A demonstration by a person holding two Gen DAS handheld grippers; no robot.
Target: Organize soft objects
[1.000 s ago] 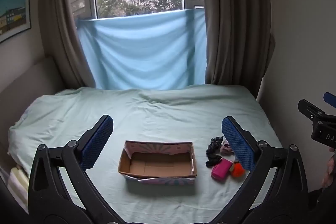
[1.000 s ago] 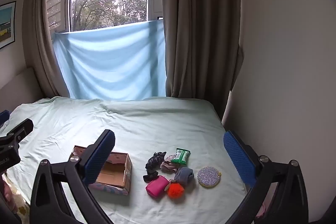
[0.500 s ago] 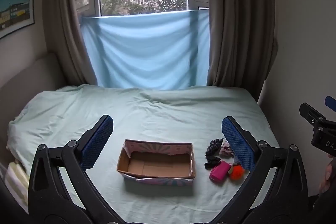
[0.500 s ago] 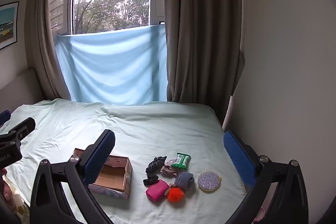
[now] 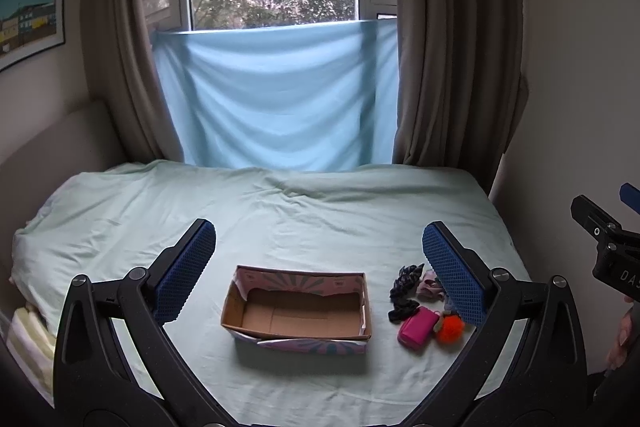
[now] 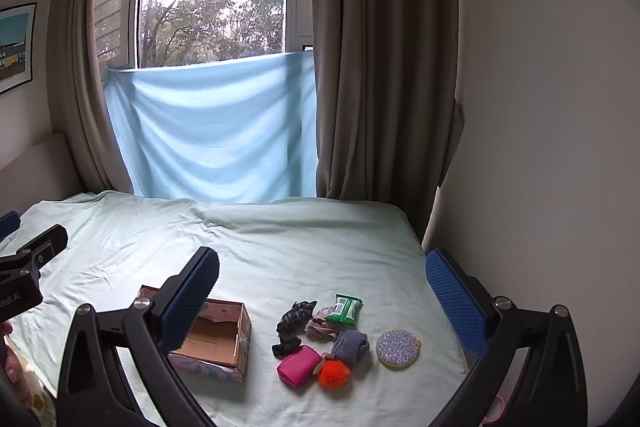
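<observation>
An empty cardboard box [image 5: 298,311] [image 6: 224,341] sits on the pale green bed. Right of it lies a cluster of small items: a pink pouch [image 6: 299,365] [image 5: 416,326], an orange pompom [image 6: 334,374] [image 5: 450,327], a black scrunchie [image 6: 295,317] [image 5: 406,279], a grey sock [image 6: 350,343], beige fabric [image 6: 320,325], a green packet [image 6: 345,309] and a glittery round disc [image 6: 397,343]. My left gripper [image 5: 320,267] hangs open above the box. My right gripper [image 6: 322,303] hangs open above the cluster. Neither touches anything.
The bed sheet [image 5: 280,211] spreads wide behind the box. A blue cloth [image 5: 276,99] covers the lower window between brown curtains [image 5: 448,47]. A wall [image 6: 540,107] borders the bed's right side. Folded pale items [image 5: 28,339] lie at the left bed edge.
Both views have tilted slightly upward and drawn back a little, so the box and the cluster sit a bit lower in view. Nothing on the bed has moved.
</observation>
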